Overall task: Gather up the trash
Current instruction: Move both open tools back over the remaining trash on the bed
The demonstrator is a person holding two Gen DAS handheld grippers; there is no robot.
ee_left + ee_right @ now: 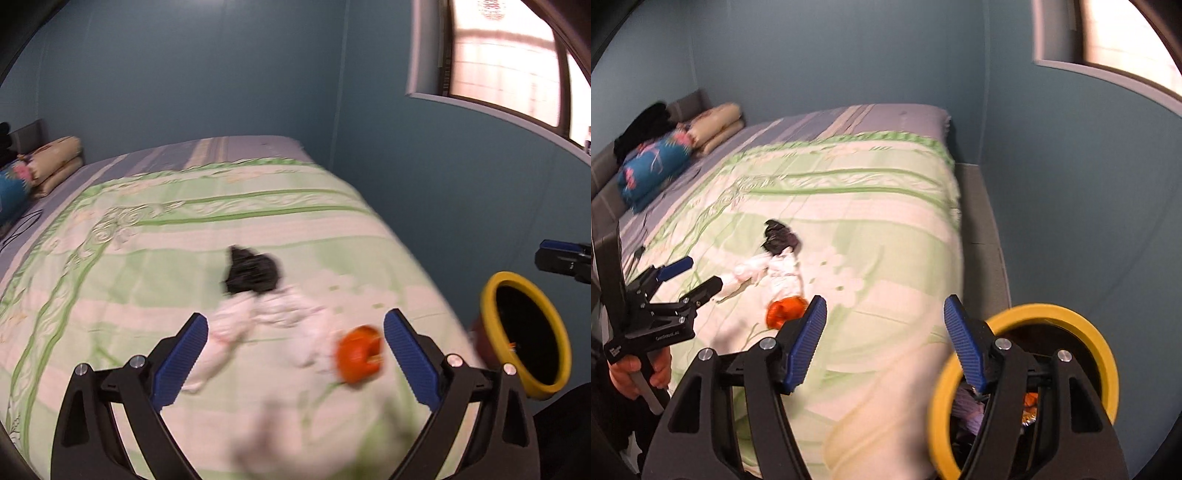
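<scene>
On the green-and-white quilt you have three scraps in a loose line: a crumpled black plastic bag farthest off, crumpled white paper touching it, then a squashed orange wrapper. Your yellow-rimmed dark bin sits off the bed's edge, some trash already inside.

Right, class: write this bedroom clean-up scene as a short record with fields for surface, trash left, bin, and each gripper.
surface: bed with green floral quilt
trash left: black crumpled piece, white crumpled wrapper, orange piece, lying close together on the quilt
bin: yellow-rimmed bin beside the bed, some trash inside
left gripper: open, empty, trash ahead of it
right gripper: open, empty, near the bin
</scene>
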